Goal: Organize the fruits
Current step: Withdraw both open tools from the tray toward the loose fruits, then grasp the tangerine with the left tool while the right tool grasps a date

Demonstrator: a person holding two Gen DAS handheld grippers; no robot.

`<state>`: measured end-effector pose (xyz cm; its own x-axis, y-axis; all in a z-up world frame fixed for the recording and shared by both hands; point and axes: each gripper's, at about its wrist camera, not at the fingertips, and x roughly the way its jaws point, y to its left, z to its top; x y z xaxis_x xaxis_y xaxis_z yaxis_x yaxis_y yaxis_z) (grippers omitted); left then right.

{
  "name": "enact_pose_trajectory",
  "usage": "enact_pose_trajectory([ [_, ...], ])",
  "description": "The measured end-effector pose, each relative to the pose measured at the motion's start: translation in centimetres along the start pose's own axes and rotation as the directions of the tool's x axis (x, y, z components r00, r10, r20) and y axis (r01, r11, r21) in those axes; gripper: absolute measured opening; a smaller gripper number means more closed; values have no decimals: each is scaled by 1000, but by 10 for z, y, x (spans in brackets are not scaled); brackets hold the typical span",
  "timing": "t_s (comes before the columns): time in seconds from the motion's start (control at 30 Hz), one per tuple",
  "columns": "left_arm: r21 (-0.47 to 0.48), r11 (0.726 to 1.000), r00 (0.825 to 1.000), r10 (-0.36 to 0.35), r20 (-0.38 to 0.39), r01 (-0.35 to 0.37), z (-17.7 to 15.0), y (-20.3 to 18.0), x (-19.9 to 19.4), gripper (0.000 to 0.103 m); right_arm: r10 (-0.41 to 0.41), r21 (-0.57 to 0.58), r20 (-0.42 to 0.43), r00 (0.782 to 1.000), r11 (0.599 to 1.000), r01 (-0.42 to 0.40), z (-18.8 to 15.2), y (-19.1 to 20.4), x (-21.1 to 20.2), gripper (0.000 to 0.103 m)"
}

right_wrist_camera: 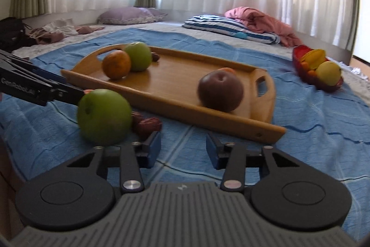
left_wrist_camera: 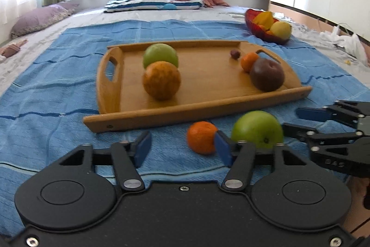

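In the left wrist view the left hand-held gripper [left_wrist_camera: 182, 148] is released, nothing between its pads, with a small orange [left_wrist_camera: 201, 137] just ahead beside the right pad and a green apple [left_wrist_camera: 257, 129] near it, both on the blue bed cover [left_wrist_camera: 57, 96] in front of the wooden tray [left_wrist_camera: 196, 111] holding 5 fruits. In the right wrist view the right hand-held gripper [right_wrist_camera: 183, 148] is also released and empty, the apple just left of its left pad; I judge the step to be picking up loose fruit, so each gripper must straddle a fruit before clenching. "GenRobot.AI" seems to be printed on the left gripper's side there.
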<state>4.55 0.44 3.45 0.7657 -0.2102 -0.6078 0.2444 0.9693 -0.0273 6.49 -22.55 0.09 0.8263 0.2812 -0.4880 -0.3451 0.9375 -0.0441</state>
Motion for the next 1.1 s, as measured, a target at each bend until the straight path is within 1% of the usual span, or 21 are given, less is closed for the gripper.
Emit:
enact_pose_trajectory([
  [0.07, -12, 1000, 1000, -25, -14, 25, 0, -2, 1, 41, 10, 0, -3, 1000, 1000, -10, 1, 3, 2, 44],
  [0.13, -30, 999, 999, -46, -24, 45, -1, -4, 3, 37, 16, -1, -7, 1000, 1000, -16, 2, 6, 4, 39],
  [0.17, -40, 998, 998, -55, -27, 54, -1, -4, 4, 34, 21, 0, -9, 1000, 1000, -21, 3, 6, 5, 39],
  [0.23, -58, 996, 997, -72, -31, 71, -1, -4, 6, 32, 36, 1, -12, 999, 999, -36, 5, 8, 7, 39],
  [0.37, -79, 995, 998, -66, -24, 64, 0, -4, 10, 32, 52, -10, -16, 999, 999, -52, 8, 13, 10, 39],
  [0.57, -126, 989, 996, -83, -20, 80, 4, 3, 17, 33, 77, -7, -25, 997, 997, -77, 12, 16, 19, 39],
  [0.7, -164, 982, 996, -93, -20, 88, 9, 8, 22, 33, 105, 26, -26, 994, 994, -105, 16, 12, 24, 39],
  [0.87, -198, 975, 994, -107, -26, 100, 14, 13, 30, 33, 114, 55, -33, 993, 992, -113, 18, 6, 29, 39],
  [1.0, -221, 970, 994, -110, -26, 102, 17, 15, 34, 33, 131, 88, -36, 991, 988, -128, 19, 0, 31, 44],
  [1.03, -228, 968, 994, -109, -27, 101, 17, 15, 34, 33, 132, 91, -36, 991, 988, -128, 19, 0, 31, 51],
  [1.07, -233, 967, 994, -109, -28, 99, 17, 15, 34, 32, 131, 96, -34, 991, 987, -127, 18, -1, 31, 55],
  [1.1, -233, 968, 994, -103, -27, 94, 17, 15, 34, 32, 133, 101, -34, 991, 987, -129, 18, -2, 31, 55],
])
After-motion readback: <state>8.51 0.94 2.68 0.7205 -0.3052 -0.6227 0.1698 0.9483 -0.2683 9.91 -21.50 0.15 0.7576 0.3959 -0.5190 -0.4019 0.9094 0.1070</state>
